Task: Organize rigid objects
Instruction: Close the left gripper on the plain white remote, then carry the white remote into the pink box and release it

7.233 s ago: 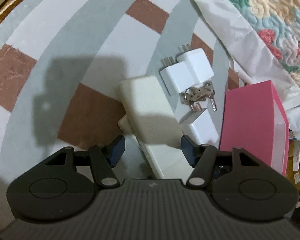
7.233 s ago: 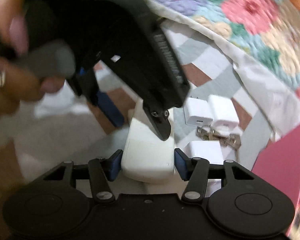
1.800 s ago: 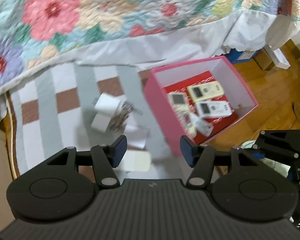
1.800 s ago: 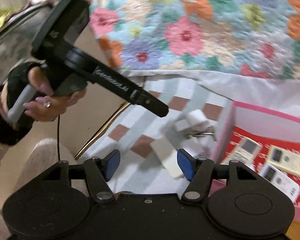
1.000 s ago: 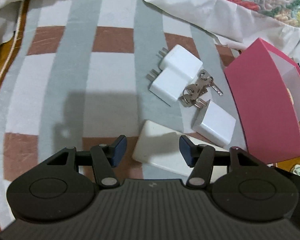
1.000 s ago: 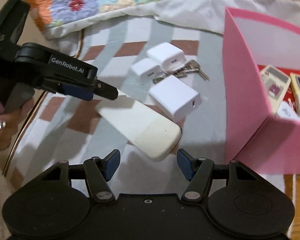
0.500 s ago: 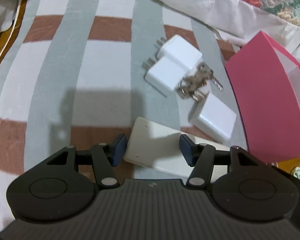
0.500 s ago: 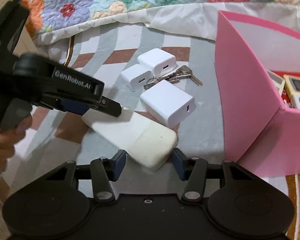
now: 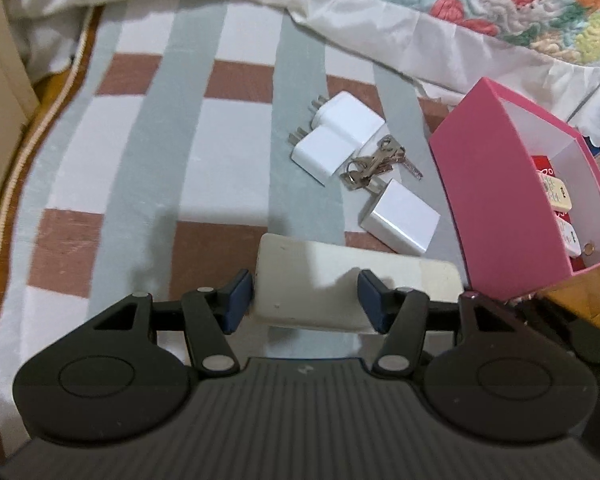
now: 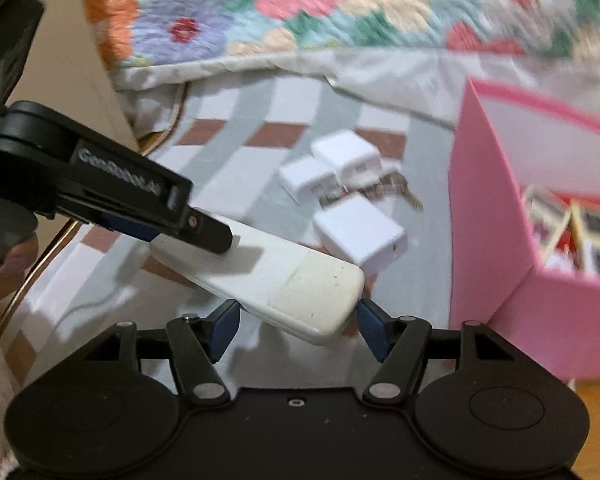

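A long white remote [image 9: 340,276] hangs just above the striped rug [image 9: 172,160], casting a shadow on it. My left gripper [image 9: 306,300] is shut on its left end; from the right wrist view that gripper [image 10: 188,232] clamps the remote's far end. The remote's near end [image 10: 312,292] lies between the pads of my right gripper [image 10: 296,330], whose jaws are opening and no longer press on it. A pink box [image 9: 496,200] holding several small remotes [image 9: 556,196] stands to the right.
Three white chargers [image 9: 352,120] [image 9: 324,156] [image 9: 400,220] and a bunch of keys [image 9: 376,164] lie on the rug beside the pink box [image 10: 492,260]. A floral quilt [image 10: 300,12] with a white skirt hangs behind. Wooden floor shows past the rug's edges.
The remote has come up off the rug with the left gripper. The right jaws closed around its near end half a second ago and have since widened.
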The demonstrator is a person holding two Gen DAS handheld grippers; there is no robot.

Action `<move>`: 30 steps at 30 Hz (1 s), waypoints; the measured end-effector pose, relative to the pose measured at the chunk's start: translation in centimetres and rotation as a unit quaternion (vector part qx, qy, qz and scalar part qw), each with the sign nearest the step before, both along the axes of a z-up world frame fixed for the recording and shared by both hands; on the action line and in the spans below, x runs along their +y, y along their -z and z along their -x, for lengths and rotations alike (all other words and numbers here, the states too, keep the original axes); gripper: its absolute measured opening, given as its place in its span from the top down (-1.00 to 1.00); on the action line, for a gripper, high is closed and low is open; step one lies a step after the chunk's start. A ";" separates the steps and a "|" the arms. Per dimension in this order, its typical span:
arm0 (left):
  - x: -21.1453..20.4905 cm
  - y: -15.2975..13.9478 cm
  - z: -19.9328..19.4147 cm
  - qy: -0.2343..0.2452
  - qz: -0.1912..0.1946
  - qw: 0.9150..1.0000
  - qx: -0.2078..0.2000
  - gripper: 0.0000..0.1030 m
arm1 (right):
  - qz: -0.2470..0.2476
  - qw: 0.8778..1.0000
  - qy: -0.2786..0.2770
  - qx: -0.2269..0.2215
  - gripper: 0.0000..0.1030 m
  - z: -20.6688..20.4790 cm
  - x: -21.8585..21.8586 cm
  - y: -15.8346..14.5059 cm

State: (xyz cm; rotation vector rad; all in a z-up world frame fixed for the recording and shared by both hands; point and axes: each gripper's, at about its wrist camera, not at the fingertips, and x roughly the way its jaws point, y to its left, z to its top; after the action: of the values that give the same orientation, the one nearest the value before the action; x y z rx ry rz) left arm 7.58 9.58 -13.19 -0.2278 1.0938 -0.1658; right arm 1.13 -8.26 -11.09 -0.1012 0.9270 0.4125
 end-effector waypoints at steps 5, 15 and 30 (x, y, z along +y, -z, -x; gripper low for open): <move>0.7 -2.8 1.4 -0.009 0.031 0.999 -0.023 -0.07 | 0.038 0.997 -0.037 -0.050 -0.37 0.8 0.4 -2.8; -0.9 -8.0 3.0 0.021 0.053 0.997 -0.055 -0.07 | 0.049 0.991 -0.059 -0.107 -0.40 2.1 -1.9 -8.4; -12.8 -11.2 0.3 0.119 0.037 0.992 -0.031 -0.07 | 0.070 0.991 -0.033 -0.113 -0.40 0.8 -12.1 -12.6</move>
State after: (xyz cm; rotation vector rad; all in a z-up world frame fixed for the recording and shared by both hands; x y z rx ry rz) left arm 7.31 -3.27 -1.99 -0.1570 1.0527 -0.4256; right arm 0.32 -20.31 1.47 -0.3024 0.7303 0.3887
